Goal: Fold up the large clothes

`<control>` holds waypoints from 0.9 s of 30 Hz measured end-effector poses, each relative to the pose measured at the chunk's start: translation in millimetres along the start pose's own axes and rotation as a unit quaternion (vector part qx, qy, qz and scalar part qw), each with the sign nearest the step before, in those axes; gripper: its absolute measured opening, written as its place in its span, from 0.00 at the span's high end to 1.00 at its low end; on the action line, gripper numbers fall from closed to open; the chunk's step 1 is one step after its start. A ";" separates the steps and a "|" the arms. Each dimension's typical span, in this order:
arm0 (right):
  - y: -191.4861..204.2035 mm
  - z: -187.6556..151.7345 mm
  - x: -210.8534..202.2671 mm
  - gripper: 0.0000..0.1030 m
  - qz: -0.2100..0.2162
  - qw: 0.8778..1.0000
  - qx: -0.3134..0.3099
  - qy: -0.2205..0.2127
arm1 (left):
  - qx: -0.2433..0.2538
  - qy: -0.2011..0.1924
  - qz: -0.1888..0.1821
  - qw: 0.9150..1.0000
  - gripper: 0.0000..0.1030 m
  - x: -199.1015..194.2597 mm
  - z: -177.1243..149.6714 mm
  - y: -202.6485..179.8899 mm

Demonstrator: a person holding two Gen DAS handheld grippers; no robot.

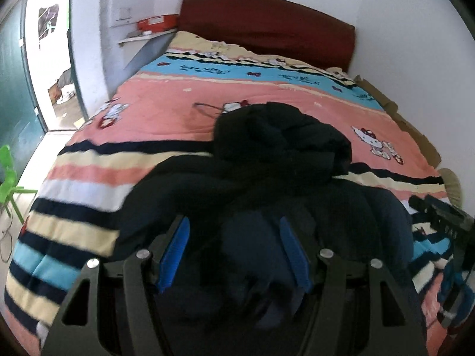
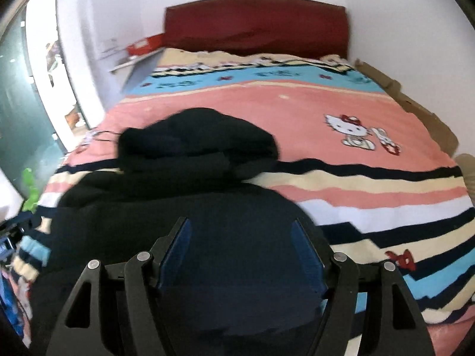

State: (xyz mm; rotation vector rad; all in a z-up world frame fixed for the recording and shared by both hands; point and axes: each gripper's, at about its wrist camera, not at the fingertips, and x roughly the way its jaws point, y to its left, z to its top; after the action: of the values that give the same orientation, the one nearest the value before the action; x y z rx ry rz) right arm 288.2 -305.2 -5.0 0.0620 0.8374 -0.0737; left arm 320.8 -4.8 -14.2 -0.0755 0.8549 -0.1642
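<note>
A large dark navy-black garment (image 1: 267, 160) lies bunched on the striped Hello Kitty bedspread (image 1: 166, 109), its rounded far end heaped up. It also shows in the right wrist view (image 2: 184, 184). My left gripper (image 1: 234, 231) is open, its blue-padded fingers (image 1: 175, 249) straddling the near folds of the garment. My right gripper (image 2: 240, 231) is open too, above the garment's near right part, with dark cloth between the fingers (image 2: 305, 252). The right gripper's body shows at the left wrist view's right edge (image 1: 445, 219).
A dark red headboard (image 1: 267, 20) stands at the far end. A shelf with a red box (image 1: 154, 23) is far left by the wall. A green chair (image 1: 9, 178) stands left of the bed. Cardboard (image 1: 415, 130) lines the right edge. Bare bedspread (image 2: 371, 184) lies right of the garment.
</note>
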 end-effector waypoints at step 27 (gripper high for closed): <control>-1.9 -61.9 24.4 0.25 0.025 0.999 -0.038 0.024 | 0.101 0.030 0.061 0.993 0.32 22.4 -78.3 -29.5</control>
State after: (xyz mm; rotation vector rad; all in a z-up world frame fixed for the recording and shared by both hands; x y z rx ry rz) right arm 258.6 -302.9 -64.6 0.0128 0.8850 0.0079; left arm 272.8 -37.8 -78.2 0.1713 0.8958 -0.1375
